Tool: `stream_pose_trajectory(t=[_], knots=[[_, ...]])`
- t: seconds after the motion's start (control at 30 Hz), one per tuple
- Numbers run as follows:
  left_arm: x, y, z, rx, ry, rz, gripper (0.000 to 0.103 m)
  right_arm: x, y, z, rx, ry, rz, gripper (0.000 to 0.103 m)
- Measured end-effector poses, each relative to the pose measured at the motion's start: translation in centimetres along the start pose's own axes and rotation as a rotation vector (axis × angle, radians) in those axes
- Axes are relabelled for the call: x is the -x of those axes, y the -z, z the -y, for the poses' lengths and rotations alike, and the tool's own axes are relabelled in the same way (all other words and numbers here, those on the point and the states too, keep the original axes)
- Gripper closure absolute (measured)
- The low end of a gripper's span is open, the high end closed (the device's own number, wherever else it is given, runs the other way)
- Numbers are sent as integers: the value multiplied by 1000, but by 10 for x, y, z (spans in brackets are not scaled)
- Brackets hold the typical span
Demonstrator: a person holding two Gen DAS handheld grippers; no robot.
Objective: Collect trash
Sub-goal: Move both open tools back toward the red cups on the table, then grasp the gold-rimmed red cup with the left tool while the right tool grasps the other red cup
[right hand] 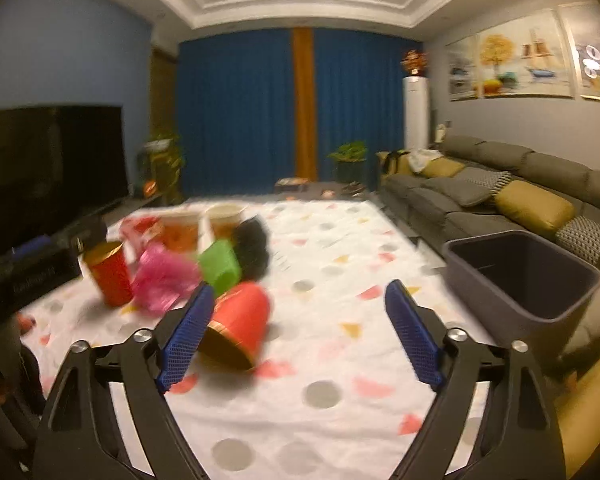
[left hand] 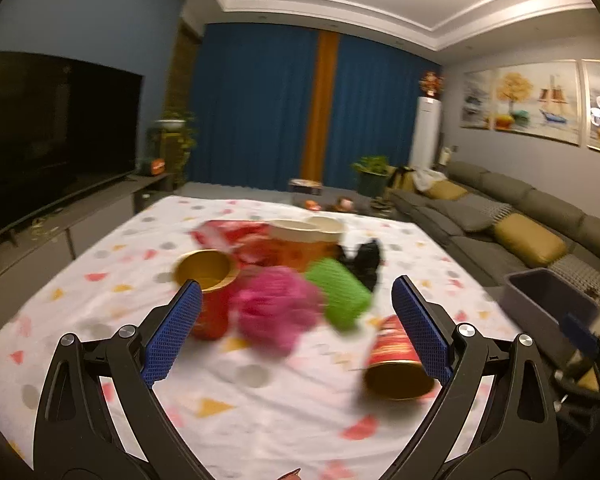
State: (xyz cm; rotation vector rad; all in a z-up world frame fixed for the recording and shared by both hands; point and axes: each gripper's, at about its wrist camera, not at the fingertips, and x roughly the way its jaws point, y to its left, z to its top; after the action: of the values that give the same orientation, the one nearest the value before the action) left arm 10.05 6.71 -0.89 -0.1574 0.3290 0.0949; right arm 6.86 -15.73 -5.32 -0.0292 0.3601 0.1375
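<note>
Trash pile (left hand: 284,276) mid-table on spotted cloth (left hand: 236,400): red cup upright (left hand: 210,300), pink wad (left hand: 276,312), green foam (left hand: 340,300), black bag (left hand: 364,260), two tubs (left hand: 300,244) toward far edge. Tipped red cup (right hand: 240,326) nearer right edge, print too blurred to read. Grey bin (right hand: 520,276) off right edge. Left gripper (left hand: 296,332) wide, empty. Right gripper (right hand: 298,336) wide, nothing held.

Table (right hand: 340,380) under white cloth dotted with grey, red, yellow shapes. Toward eleven o'clock, clustered: upright red cup (right hand: 110,276), pink crumple (right hand: 162,280), green wad (right hand: 220,266), black scrap (right hand: 254,250), two tubs (right hand: 202,228). Nearer, tipped red cup (right hand: 238,326).
</note>
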Motion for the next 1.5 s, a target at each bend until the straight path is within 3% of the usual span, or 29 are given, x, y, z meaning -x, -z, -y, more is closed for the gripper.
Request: stream_pose_trajectory(t=[0.07,0.43,0.83,1.13,1.4,1.5], knots=[[1,1,-14,16,-16,1,9,-7,2,-10,22,-14,-27,33],[-9,6,-50,39,-65,-15,9,-36,19,-43,107,-48,-135,48],[-51,6,-71,68,-78,-113,9,-72,22,-53,161,-23,-252,71],[-78,6,-77,86,-91,-162,9,-76,19,-50,163,-28,-232,95],[-103,6,-82,115,-89,-209,18,-72,15,-42,142,-17,-192,102],[-112,7,-83,125,-82,-233,26,-71,14,-39,133,-16,-184,102]])
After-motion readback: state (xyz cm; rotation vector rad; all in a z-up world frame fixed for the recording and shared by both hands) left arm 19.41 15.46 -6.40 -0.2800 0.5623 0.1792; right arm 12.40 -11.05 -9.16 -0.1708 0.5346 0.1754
